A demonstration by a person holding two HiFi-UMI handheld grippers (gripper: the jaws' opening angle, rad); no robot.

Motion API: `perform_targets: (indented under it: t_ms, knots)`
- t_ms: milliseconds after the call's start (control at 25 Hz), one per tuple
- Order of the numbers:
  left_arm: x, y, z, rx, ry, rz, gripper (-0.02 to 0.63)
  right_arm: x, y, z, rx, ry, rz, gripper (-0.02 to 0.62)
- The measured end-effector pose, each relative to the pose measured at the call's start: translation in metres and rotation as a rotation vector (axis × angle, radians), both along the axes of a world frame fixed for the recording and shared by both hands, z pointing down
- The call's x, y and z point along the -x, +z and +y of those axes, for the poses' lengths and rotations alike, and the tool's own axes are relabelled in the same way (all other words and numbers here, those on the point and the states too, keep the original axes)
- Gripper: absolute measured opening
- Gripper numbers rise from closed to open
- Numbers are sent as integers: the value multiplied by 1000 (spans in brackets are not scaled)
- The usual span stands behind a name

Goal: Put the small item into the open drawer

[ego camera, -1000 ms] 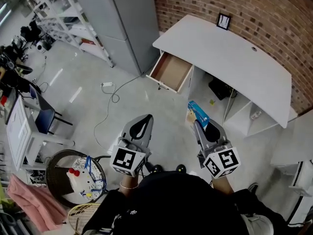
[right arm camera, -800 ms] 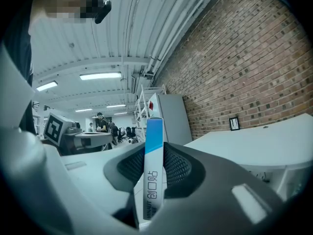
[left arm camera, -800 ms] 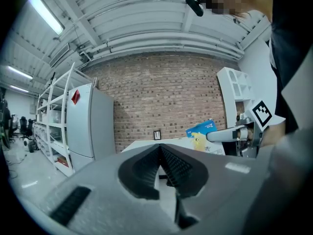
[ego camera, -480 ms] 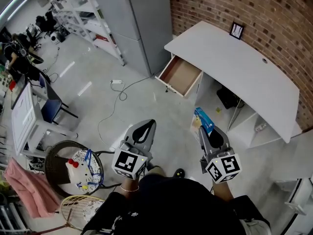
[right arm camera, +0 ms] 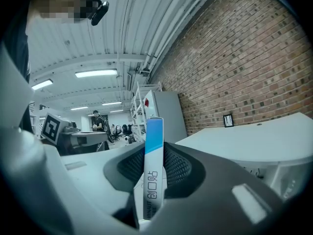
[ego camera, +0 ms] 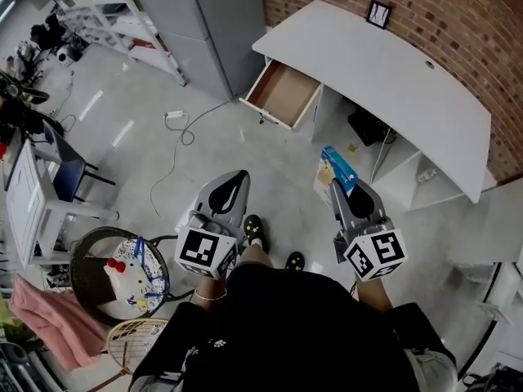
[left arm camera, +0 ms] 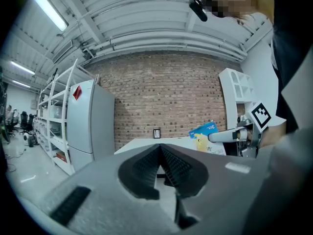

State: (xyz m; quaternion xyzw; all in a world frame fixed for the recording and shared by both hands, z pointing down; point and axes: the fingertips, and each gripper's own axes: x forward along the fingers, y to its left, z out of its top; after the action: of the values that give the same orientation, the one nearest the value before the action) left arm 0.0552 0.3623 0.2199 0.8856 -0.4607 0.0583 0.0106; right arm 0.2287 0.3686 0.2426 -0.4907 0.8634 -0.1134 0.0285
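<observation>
We see the small item, a flat blue-and-white box (ego camera: 337,168), standing on edge between the jaws of the right gripper (ego camera: 342,191). In the right gripper view the ribbed pads press on both of its broad faces, so the jaws are pinching it. The box sticks out past the tips, above the pale floor (ego camera: 270,170) and in front of the white desk (ego camera: 384,72).

The open drawer (ego camera: 284,96) lies farther off and to the left of the box, well apart from it. It is pulled out from the desk's left end, and its brown inside shows bare.

Our left gripper (ego camera: 235,181) is level with the right one and to its left. Its jaws are pressed together with nothing between them, as the left gripper view shows.

A marker cube sits at the near end of each gripper. Beyond the desk runs a brick wall (ego camera: 458,23), with a small dark frame (ego camera: 377,13) standing on the desk's far edge. A grey cabinet (ego camera: 221,23) stands left of the drawer, and a cable (ego camera: 176,149) trails across the floor.
</observation>
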Motion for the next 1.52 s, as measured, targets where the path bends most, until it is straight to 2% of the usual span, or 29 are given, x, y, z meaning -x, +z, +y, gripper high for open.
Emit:
perform_targets:
  t_ms: [200,520,1000,1520]
  knots:
    - [-4,-1,-30,-14,78,9,-9,-2,0,-16,6,71,9,94]
    - [6,-4,-86,-8,155,19,-9,14,-5,-57,21,139,23,95]
    - [58,2,-156,0,149,31,-9,64,-3,-124,32,146,49,95]
    - [94,12,-202,9,194,24,-9,95,1,-160,58,207,73,95]
